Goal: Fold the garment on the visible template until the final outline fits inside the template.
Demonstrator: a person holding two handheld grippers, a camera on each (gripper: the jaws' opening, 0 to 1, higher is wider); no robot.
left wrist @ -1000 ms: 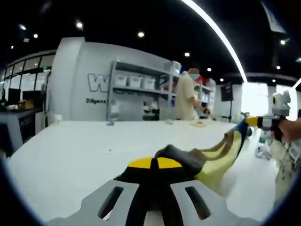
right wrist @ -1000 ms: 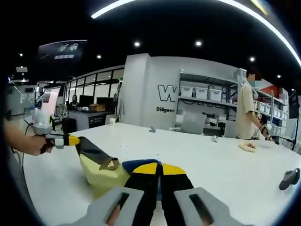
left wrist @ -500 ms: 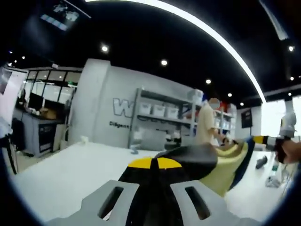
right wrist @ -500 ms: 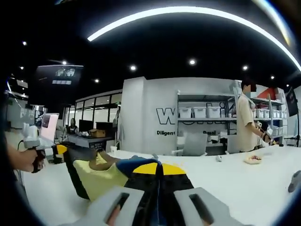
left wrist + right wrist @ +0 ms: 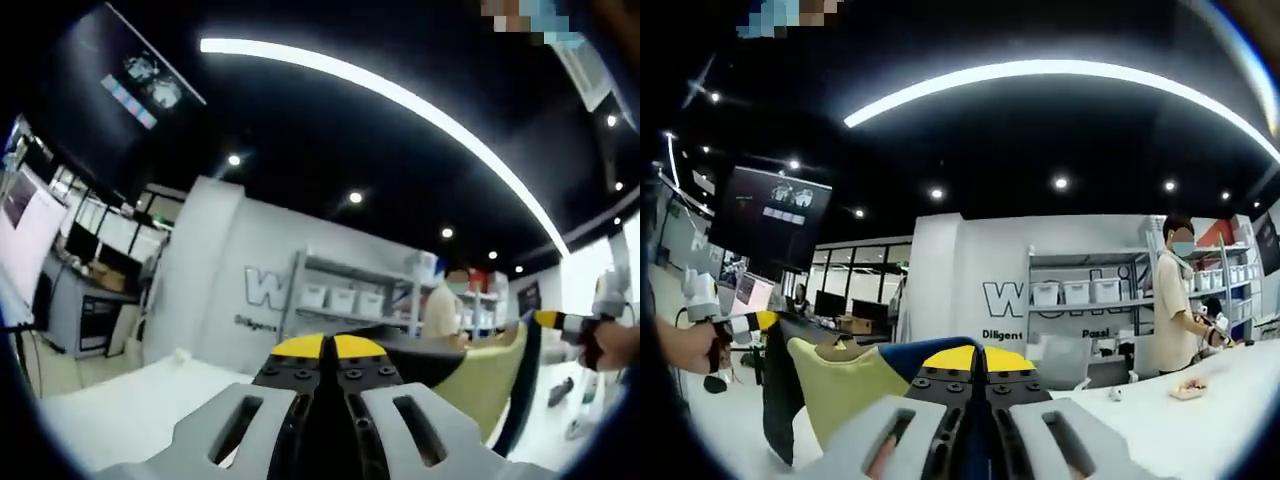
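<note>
Garment held aloft, template out of my sight

Both my jaw pairs were clenched on the garment [image 5: 835,385], left gripper [image 5: 325,350] and right gripper [image 5: 978,360] holding it stretched well above the table [image 5: 1230,400]. Lowering blind, I judged it might sag, bunch, or land off the template.

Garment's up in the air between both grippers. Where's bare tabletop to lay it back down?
The white table is bare left of the left gripper, toward the dark desks. In the right gripper view it is bare right of the right gripper, out to a small tan item by the standing person. The stretched garment crowds the span between the grippers.
</note>
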